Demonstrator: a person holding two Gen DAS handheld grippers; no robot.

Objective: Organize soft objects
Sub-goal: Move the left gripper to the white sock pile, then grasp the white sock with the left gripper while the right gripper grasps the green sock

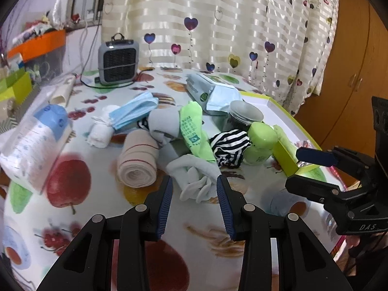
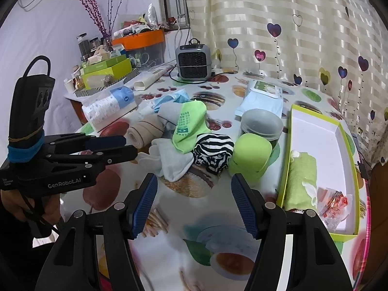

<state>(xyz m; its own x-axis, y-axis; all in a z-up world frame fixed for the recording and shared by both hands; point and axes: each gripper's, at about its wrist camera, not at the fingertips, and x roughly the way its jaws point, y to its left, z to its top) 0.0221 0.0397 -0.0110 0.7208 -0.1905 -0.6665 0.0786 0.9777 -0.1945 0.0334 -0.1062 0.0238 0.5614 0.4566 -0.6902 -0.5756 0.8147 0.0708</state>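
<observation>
A heap of soft things lies mid-table: a grey-white sock (image 1: pixel 196 177) (image 2: pixel 169 160), a green sock (image 1: pixel 194 128) (image 2: pixel 189 126), a black-and-white striped cloth (image 1: pixel 230 148) (image 2: pixel 213 152), a rolled beige bandage (image 1: pixel 138 162) (image 2: pixel 145 131), a white gauze roll (image 1: pixel 101 131) and blue face masks (image 1: pixel 133 111). My left gripper (image 1: pixel 194 181) is open, its fingertips on either side of the grey-white sock's near end. My right gripper (image 2: pixel 191 181) is open and empty, just short of the striped cloth. A green-rimmed white box (image 2: pixel 344 143) on the right holds a rolled green cloth (image 2: pixel 303 181).
A green bottle (image 2: pixel 249 155) and a grey-lidded jar (image 2: pixel 262 121) stand beside the heap. A tissue pack (image 1: pixel 36 140), a wipes packet (image 1: pixel 211 92), a small grey heater (image 1: pixel 118 58) and stacked boxes (image 2: pixel 109 70) sit further back. A curtain (image 1: pixel 218 24) hangs behind.
</observation>
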